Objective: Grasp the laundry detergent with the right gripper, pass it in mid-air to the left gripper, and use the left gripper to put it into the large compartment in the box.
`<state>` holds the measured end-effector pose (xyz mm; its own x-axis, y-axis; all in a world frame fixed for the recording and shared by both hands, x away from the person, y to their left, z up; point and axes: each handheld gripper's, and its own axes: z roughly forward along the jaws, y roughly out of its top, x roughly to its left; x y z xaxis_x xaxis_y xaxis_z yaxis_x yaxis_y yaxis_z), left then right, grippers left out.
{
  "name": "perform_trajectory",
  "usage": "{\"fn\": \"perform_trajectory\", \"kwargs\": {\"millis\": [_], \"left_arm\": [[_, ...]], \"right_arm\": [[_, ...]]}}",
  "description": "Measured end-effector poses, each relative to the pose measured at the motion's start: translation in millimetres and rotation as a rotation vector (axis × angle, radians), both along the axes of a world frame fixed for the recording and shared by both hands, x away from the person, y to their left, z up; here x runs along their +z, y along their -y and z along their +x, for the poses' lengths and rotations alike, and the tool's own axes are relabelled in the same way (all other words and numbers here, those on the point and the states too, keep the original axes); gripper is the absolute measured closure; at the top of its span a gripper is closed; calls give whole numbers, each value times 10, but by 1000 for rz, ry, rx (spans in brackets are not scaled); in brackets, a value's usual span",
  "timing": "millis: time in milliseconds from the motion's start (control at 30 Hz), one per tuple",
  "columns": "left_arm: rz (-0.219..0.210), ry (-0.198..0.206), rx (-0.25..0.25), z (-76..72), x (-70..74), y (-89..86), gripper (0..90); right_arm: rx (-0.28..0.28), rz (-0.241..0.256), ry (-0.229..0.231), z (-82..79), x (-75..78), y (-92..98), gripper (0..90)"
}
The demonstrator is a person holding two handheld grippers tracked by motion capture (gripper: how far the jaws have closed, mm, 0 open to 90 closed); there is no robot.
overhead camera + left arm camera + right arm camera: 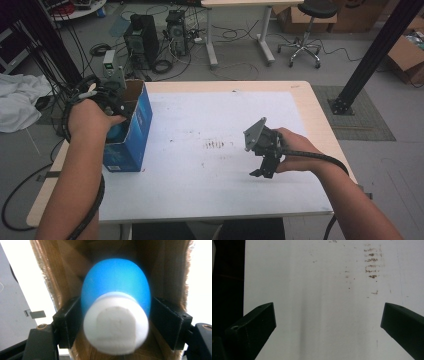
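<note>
A blue cardboard box (pixel 131 131) with an open top stands at the table's left edge. My left gripper (pixel 118 112) reaches into its opening. In the left gripper view my left gripper (pixel 117 322) is shut on a blue bottle with a white cap (pixel 116 315), with the box's brown inside wall (pixel 62 270) behind it. My right gripper (pixel 264 170) hovers low over the table's right half, pointing down. In the right gripper view my right gripper (pixel 328 322) stands open with nothing between its fingers, above the white table sheet (pixel 324 302).
The white sheet (pixel 210 175) bears small brown marks (pixel 216 145) near its middle. Past the table's far edge stand computer towers (pixel 142 40), cables, a stool (pixel 306 30) and another desk. A black post (pixel 372 55) rises at the right.
</note>
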<state>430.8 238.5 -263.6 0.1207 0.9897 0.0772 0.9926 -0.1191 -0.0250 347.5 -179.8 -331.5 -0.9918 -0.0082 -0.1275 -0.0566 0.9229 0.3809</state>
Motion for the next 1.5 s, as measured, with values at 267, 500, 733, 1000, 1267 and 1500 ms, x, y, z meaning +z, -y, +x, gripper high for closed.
{"fn": "perform_trajectory", "kwargs": {"millis": [267,500,733,1000,1267,1500], "left_arm": [[-1,11,-28,-27,164,55,225],[15,39,-79,-55,385,149,196],[34,57,-142,-45,656,310,156],[23,77,-219,-60,934,516,102],[17,72,-321,-96,1009,712,72],[-11,49,-430,-136,984,910,4]], "right_arm": [[0,3,4,-4,14,14,0],[-4,6,7,-2,17,34,0],[-7,-11,-1,6,24,29,0],[-8,-17,-3,13,47,-3,0],[-13,-19,-6,22,27,6,0],[-18,-17,-3,13,50,14,0]]}}
